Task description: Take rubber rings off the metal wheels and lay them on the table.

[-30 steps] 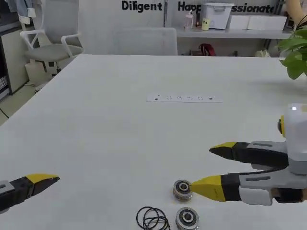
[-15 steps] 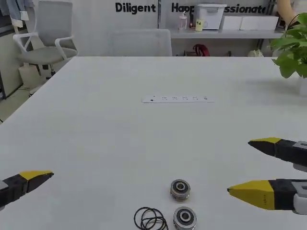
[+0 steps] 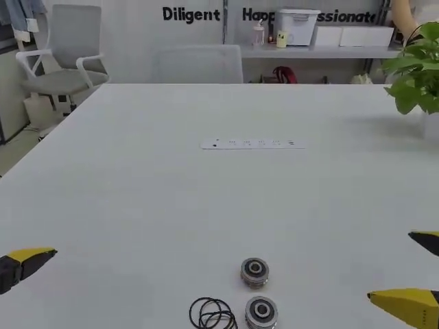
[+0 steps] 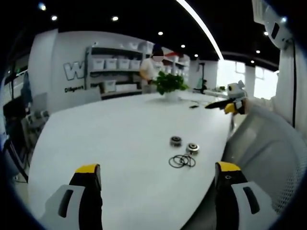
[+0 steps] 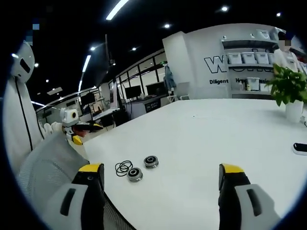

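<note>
Showing both grippers idle and clear of the work. The left gripper [image 4: 157, 166] has its jaws spread wide with nothing between them, and the right gripper [image 5: 161, 167] likewise holds its jaws apart and empty. They sit well apart from the task's things, one to either side. Ahead, near the front edge of the table [image 3: 206, 199], stand two metal wheels [image 3: 254, 270], close together. A loose bundle of black rubber rings [image 3: 211, 312] lies flat just beside the near wheel [image 3: 261, 310]. Whether either wheel carries a ring cannot be told at this size. If one does, the step is best done by pinching the wheel's body with one gripper to steady it. The other gripper then catches the ring at the rim, rolls it off and lays it beside the bundle.
</note>
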`<action>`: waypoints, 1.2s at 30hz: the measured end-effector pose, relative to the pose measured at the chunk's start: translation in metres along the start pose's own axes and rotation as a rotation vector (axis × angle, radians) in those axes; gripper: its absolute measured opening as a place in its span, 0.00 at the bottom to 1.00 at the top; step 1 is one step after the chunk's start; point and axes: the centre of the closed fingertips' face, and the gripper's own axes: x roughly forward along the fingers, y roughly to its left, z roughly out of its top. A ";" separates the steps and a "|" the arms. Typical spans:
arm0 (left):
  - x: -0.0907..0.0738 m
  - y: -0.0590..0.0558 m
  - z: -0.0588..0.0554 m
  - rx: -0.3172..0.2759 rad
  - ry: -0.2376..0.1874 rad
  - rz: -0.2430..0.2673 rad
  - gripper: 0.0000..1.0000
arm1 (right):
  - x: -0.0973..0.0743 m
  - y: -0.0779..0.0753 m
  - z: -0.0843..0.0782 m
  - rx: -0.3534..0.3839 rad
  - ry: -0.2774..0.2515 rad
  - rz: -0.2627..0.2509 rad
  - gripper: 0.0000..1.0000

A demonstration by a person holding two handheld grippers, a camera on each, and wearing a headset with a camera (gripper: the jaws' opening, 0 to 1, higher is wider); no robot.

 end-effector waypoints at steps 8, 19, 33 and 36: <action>0.004 0.005 -0.022 -0.033 0.054 0.027 1.00 | 0.010 0.009 -0.045 0.050 0.155 0.003 1.00; 0.012 -0.014 -0.041 -0.052 0.110 0.002 1.00 | 0.022 0.022 -0.072 0.024 0.279 0.047 0.99; 0.010 -0.009 -0.041 -0.088 0.123 0.043 0.99 | 0.021 0.025 -0.078 0.020 0.305 0.056 0.96; 0.010 -0.010 -0.041 -0.082 0.128 0.040 0.99 | 0.021 0.024 -0.080 0.015 0.314 0.056 0.96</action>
